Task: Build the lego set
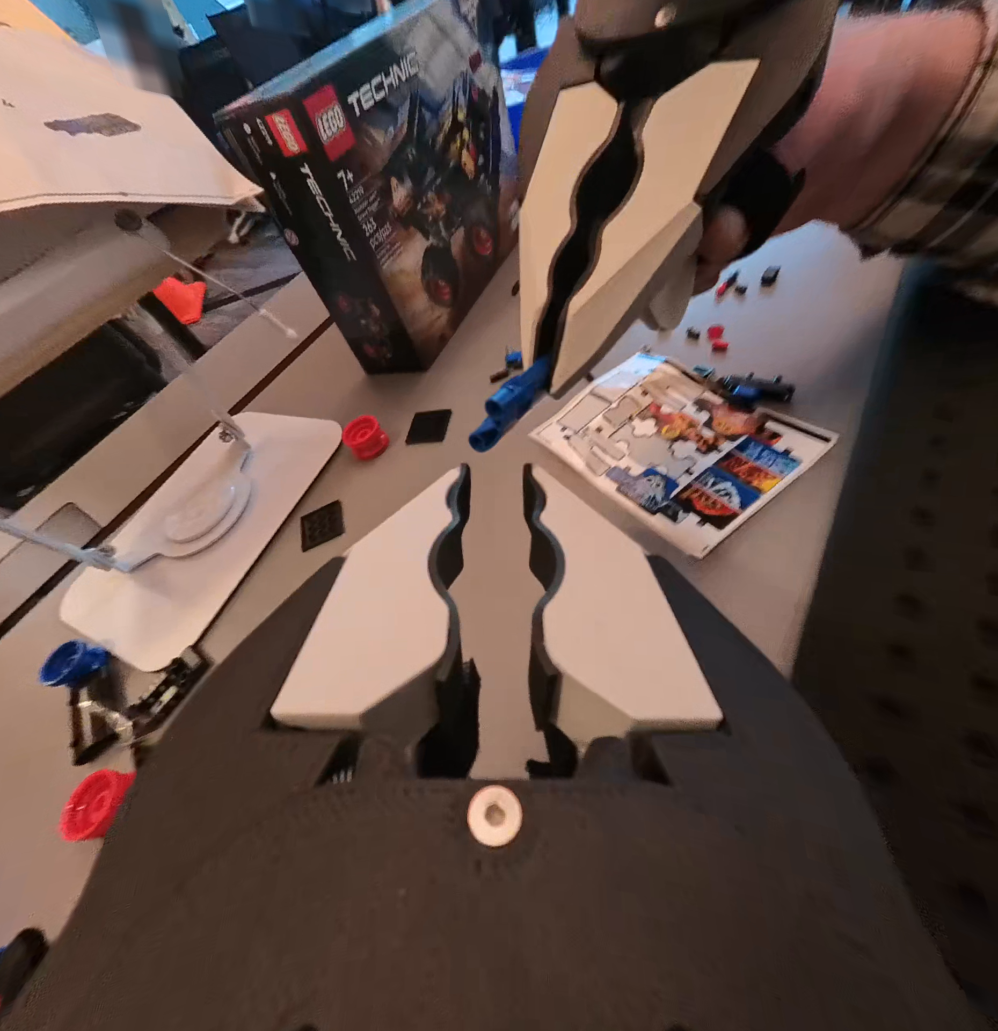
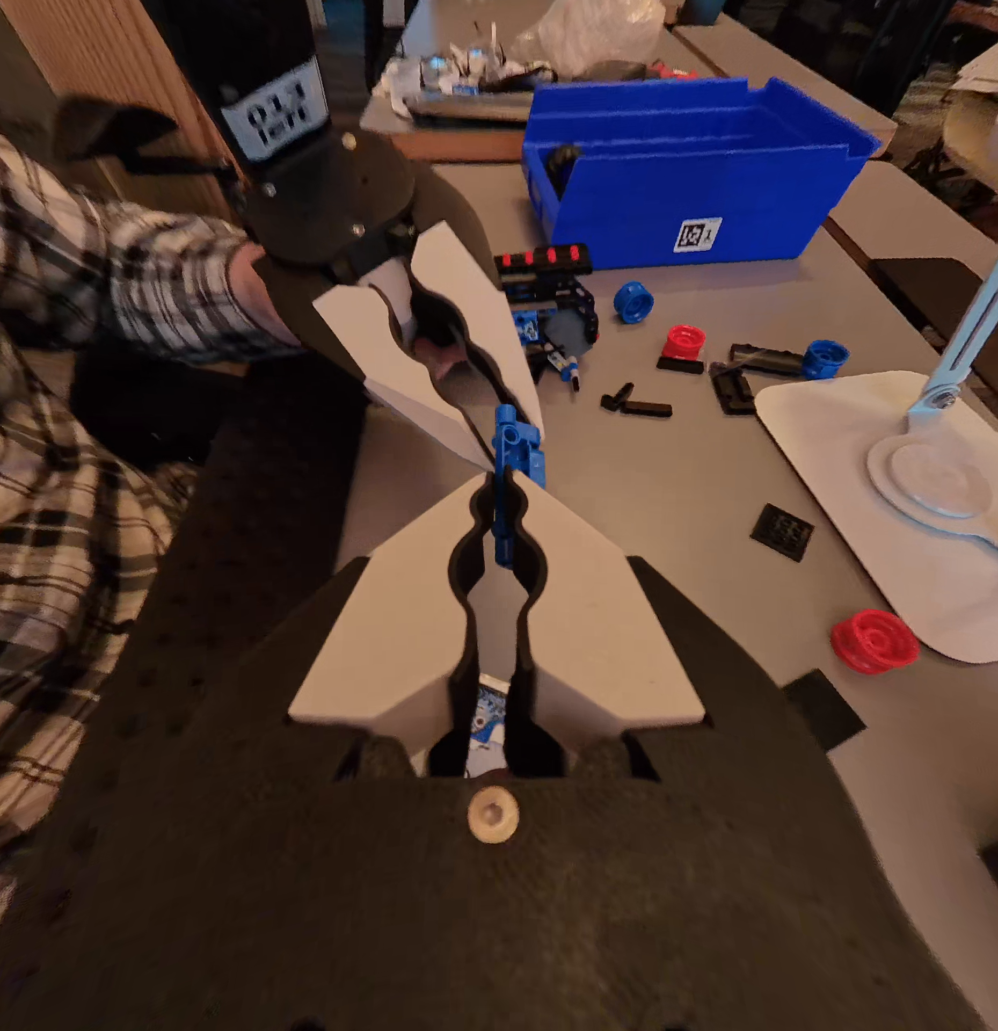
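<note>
The blue piece (image 2: 510,502) is half buried between the right gripper's fingers (image 2: 586,602). A partly built model (image 2: 546,301) sits behind the left gripper's fingers (image 2: 485,312). Small parts (image 1: 719,335) beyond the sticker sheet (image 1: 686,452) are blurred, perhaps pins.

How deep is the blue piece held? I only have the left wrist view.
Observer: The right gripper clamps the blue piece back to the first hollow between its fingers; the front end sticks out past the tips.
Operator: What is behind the model?
Observer: The model stands just in front of a blue bin. A dark thing shows at the bin's left end.
</note>
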Tool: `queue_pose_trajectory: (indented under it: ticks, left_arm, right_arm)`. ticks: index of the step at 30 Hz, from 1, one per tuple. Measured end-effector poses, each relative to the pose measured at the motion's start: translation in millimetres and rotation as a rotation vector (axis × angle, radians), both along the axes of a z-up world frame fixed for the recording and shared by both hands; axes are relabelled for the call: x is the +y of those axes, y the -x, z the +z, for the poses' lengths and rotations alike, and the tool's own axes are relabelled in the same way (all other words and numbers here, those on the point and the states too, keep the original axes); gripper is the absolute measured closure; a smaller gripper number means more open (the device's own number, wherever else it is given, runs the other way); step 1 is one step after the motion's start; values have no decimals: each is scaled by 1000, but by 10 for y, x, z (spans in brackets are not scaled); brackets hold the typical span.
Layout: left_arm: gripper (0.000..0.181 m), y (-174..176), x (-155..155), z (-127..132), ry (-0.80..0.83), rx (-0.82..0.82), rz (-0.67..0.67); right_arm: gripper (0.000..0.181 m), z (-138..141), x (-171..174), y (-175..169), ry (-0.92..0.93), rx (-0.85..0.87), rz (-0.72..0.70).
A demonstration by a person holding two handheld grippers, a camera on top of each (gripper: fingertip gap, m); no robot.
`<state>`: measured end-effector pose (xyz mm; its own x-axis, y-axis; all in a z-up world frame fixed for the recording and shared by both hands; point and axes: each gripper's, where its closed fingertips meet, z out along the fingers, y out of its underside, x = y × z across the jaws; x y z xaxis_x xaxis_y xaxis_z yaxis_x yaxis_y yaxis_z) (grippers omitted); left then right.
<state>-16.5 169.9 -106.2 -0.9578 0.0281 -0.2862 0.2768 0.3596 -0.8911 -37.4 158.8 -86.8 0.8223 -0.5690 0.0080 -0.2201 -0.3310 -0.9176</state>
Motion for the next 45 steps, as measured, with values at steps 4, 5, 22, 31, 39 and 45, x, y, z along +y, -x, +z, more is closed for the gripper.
queue_pose_trajectory:
  ticks: [4,5,22,31,39,45]
  left_arm:
    - [162,-16,6,-224,-121,-105,15]
    - [162,-11,6,-288,-149,-120,14]
    - [172,-43,112,-928,-430,-282,-29]
    - [174,13,106,-992,-457,-309,-61]
    - [173,-9,47,-1007,-471,-324,-52]
    - [172,-66,24,-1003,-478,-332,-34]
  right_arm:
    - [181,-323,-11,-35,193,-5,-36]
    - [181,-424,6,-31,242,0,-31]
    - [162,-1114,116,18,421,170,24]
    - [161,-488,-1111,262,312,182,-288]
    - [163,-735,-2115,862,441,305,-525]
    - [162,-1081,-2321,1155,500,393,-537]
